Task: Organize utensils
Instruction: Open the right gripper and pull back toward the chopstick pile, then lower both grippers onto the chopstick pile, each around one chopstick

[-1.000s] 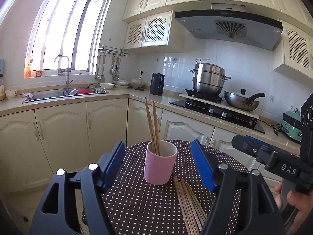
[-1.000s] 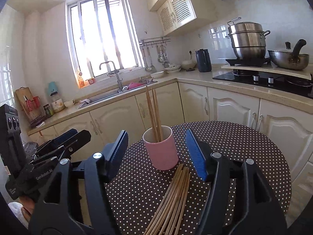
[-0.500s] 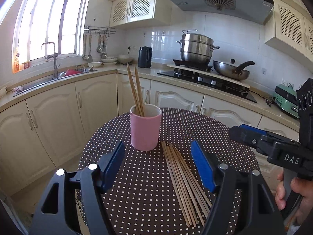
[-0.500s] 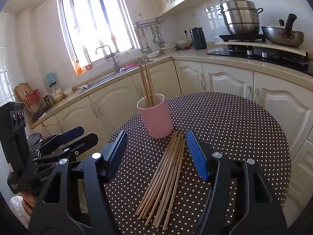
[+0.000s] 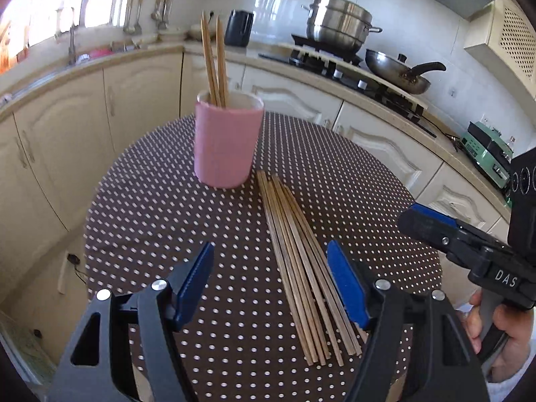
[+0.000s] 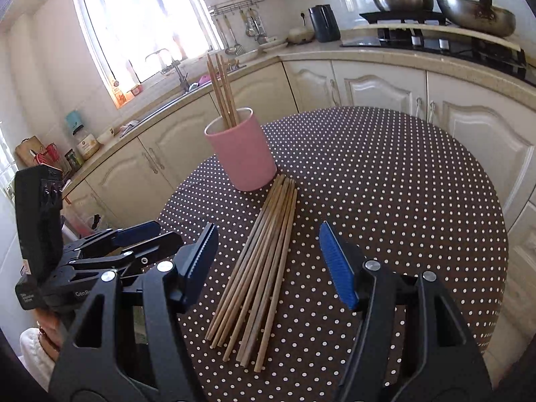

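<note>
A pink cup (image 5: 227, 144) stands on the round dotted table (image 5: 150, 207) and holds a few upright wooden chopsticks (image 5: 214, 60). A bundle of several loose chopsticks (image 5: 301, 261) lies flat just in front of the cup. My left gripper (image 5: 269, 281) is open and empty above the near ends of the bundle. In the right wrist view the cup (image 6: 241, 154) and bundle (image 6: 261, 261) show too. My right gripper (image 6: 268, 264) is open and empty over the bundle. The left gripper (image 6: 110, 251) is at its left.
Cream kitchen cabinets (image 5: 67, 127) ring the table. A hob with a steel pot (image 5: 338, 20) and a pan (image 5: 398, 73) is at the back right. A sink (image 6: 167, 100) under the window is at the back left. The right gripper (image 5: 469, 244) shows at the right edge.
Both grippers have tilted down and pulled back from the cup, so the loose chopstick bundle now lies between their open jaws. Cup and chopsticks have not moved.
</note>
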A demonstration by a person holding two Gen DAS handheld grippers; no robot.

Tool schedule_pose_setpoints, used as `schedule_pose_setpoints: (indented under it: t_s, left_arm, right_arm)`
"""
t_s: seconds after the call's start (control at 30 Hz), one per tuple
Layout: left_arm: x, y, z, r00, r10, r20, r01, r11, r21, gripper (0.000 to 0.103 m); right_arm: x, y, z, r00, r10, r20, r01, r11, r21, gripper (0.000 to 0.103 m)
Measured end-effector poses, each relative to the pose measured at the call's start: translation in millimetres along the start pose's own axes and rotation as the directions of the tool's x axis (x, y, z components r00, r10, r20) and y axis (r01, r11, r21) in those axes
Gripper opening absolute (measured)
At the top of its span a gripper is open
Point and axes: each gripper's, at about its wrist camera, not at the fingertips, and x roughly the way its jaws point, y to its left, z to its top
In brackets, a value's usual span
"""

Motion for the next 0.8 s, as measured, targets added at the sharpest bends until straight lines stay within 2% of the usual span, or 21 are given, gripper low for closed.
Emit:
schedule_pose_setpoints:
  t_s: [0.2,0.33,0.5,0.8]
  left_arm:
    - [41,2,-3,0.990,0.006,-0.144,-0.009,1.000,-0.017,0.069]
    - [70,3,-4,0.968,0.024,-0.251,-0.031,0.999,-0.022,0.045]
    - [85,-4,-5,0.960,0.056,-0.273,-0.056,0.998,0.005,0.041]
    - [104,-23,6,0.955,0.116,-0.275,-0.102,0.993,0.063,0.041]
  right_arm:
    - [10,-11,-6,0.999,0.000,-0.042,0.001,1.000,0.021,0.063]
    - [17,-17,-9,0.998,-0.002,-0.064,0.004,1.000,0.029,0.063]
    - [24,-23,-11,0.997,0.000,-0.081,0.002,1.000,0.031,0.063]
    - [40,-28,-12,0.994,-0.010,-0.111,0.013,1.000,0.027,0.063]
